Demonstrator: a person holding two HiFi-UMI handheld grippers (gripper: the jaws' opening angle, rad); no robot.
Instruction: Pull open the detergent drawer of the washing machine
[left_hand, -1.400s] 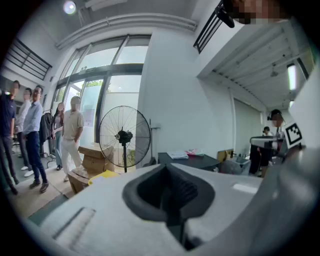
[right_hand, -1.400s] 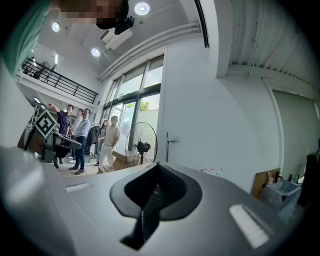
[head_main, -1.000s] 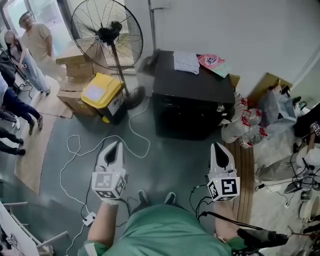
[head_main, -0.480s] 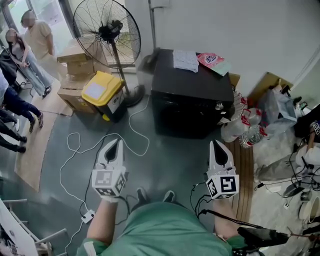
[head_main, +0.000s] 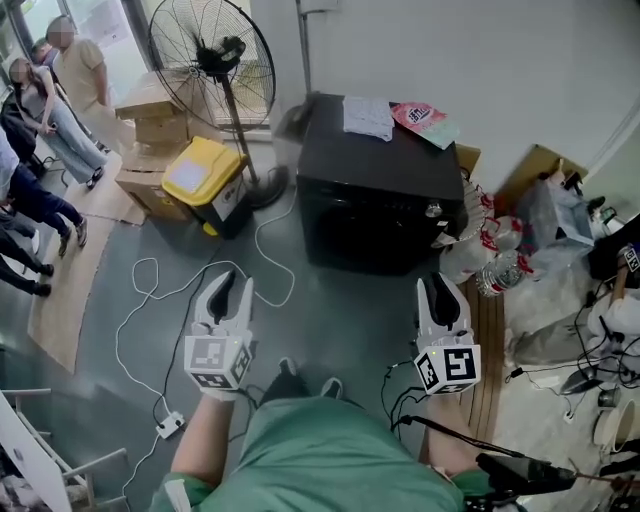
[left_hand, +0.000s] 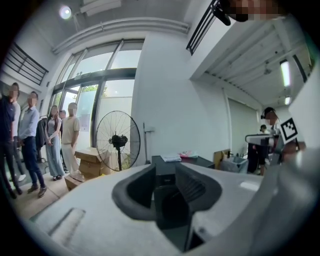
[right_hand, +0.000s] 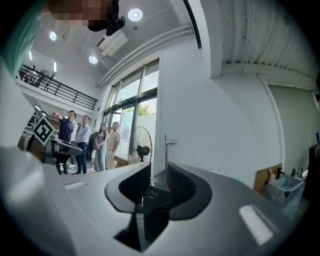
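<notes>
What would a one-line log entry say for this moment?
left tongs: opening, empty | right tongs: apart, empty | black box-shaped washing machine: ahead, untouched

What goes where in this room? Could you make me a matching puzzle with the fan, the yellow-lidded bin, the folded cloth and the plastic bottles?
Things:
1. fan
2. yellow-lidded bin
3. folded cloth
4. plastic bottles

Places:
A. on top of the black washing machine
B. on the floor to the right of the machine, as the head view shows it
C. against the cardboard boxes
D. upright on a pole, its base between the bin and the machine

Pairs: 1-D, 2-C, 3-A, 4-B
</notes>
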